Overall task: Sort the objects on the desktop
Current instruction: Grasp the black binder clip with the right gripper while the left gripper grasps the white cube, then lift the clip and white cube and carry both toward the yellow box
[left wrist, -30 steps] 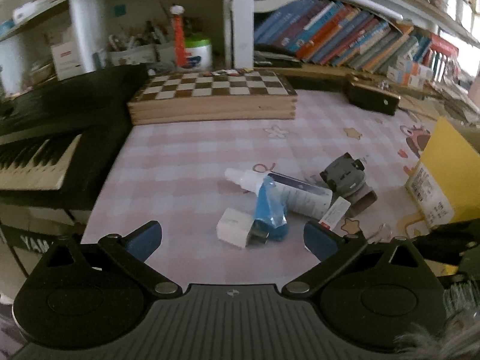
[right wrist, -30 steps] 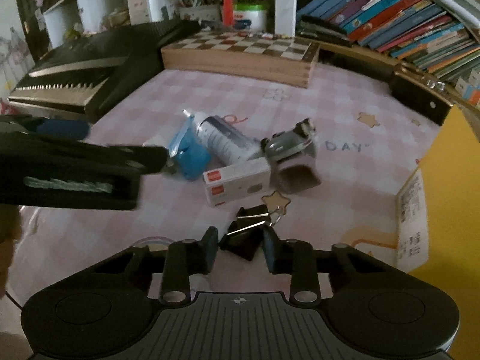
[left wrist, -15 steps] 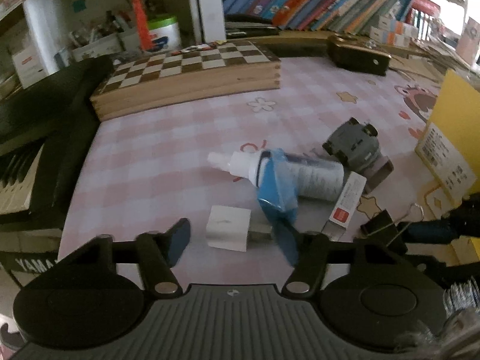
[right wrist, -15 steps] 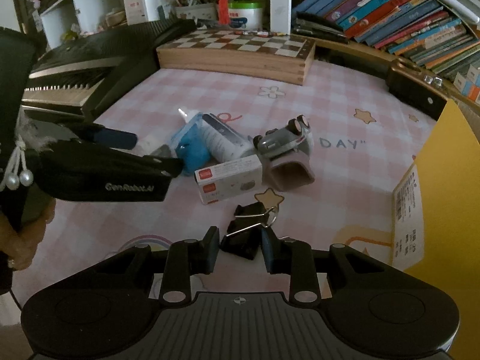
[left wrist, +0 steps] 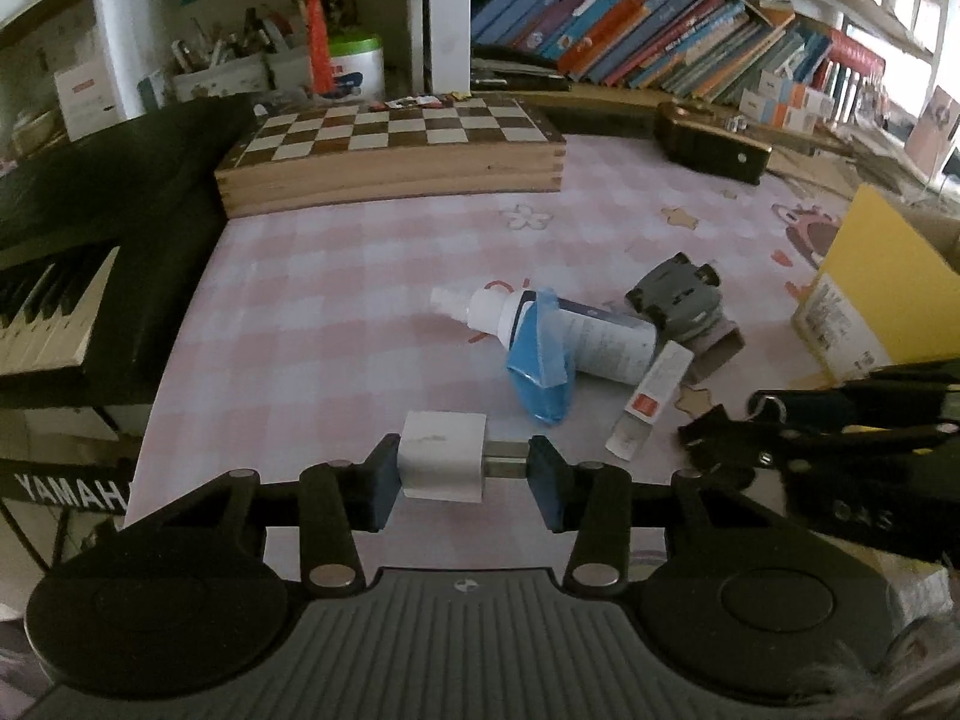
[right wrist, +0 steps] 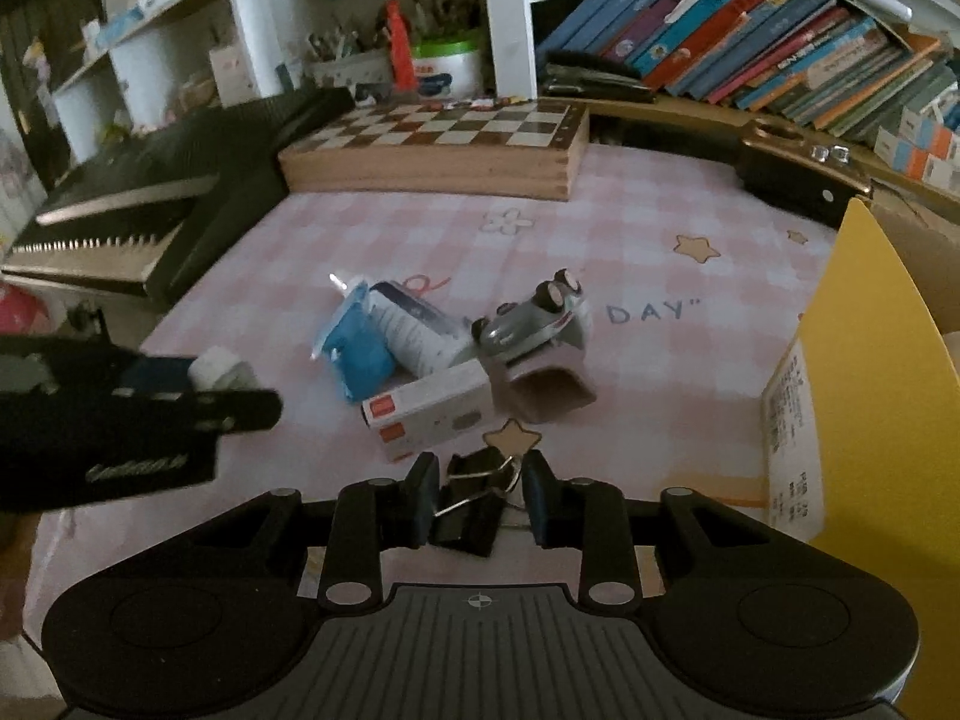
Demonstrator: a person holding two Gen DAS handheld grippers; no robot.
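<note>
My left claw [left wrist: 462, 471] brackets the white charger plug [left wrist: 443, 455] low on the bench [left wrist: 336, 300], one pad against its body, the other at its metal prongs; its long axis runs straight across from pad to pad, so I judge it gripped endwise; my right claw [right wrist: 477, 504] is narrowed on the black binder clip [right wrist: 474, 510], near the yellow box [right wrist: 888, 396] on its right

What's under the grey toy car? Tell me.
The grey toy car sits on a small open-ended cardboard box. The box's inside is dark; any contents are hidden.
</note>
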